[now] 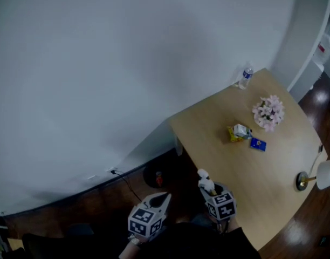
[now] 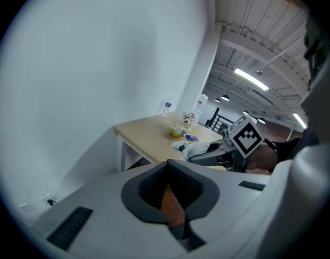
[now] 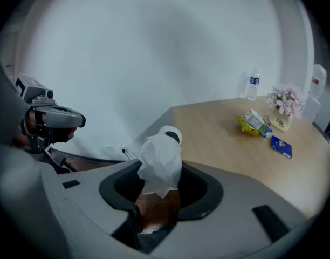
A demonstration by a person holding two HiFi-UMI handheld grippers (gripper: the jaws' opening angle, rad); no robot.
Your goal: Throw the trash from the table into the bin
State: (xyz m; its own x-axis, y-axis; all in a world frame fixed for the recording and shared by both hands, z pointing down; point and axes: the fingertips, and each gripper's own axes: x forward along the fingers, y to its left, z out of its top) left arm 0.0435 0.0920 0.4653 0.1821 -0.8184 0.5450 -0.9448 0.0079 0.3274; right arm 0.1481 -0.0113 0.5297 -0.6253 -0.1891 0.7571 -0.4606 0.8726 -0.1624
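The right gripper [image 1: 211,190] is clamping a tissue [image 1: 204,178], its jaws pressing on the lower part while the crumpled white top is sticking out past the tips; the right gripper view is showing the same wad [image 3: 160,161] bunched between the dark pads. In the head view this gripper is hanging at about 5 o'clock, over the near edge of the table [image 1: 273,171]. The left gripper [image 1: 163,199] is hovering at about 6 o'clock, just beside the right one on its 9 o'clock side. Its jaws are meeting at the tips [image 2: 168,169] with nothing between them, and only a thin sliver of brown is showing behind the tips. The bin [image 1: 156,177], dark and round, is standing on the floor [image 1: 89,209] at about 11 o'clock from the left gripper. It is sitting close to the table's corner and near the wall [image 1: 127,63], with something red showing inside. More trash is lying on the table toward 2 o'clock from the right gripper: a yellow packet [image 1: 238,132] and, just beside it at its 4 o'clock, a blue packet [image 1: 258,144]. Flowers [image 1: 269,112] are standing at 1 o'clock from the packets, a bottle [image 1: 246,77] is standing upright at the table's far corner, and a lamp [image 1: 318,176] is sitting at the 3 o'clock edge.
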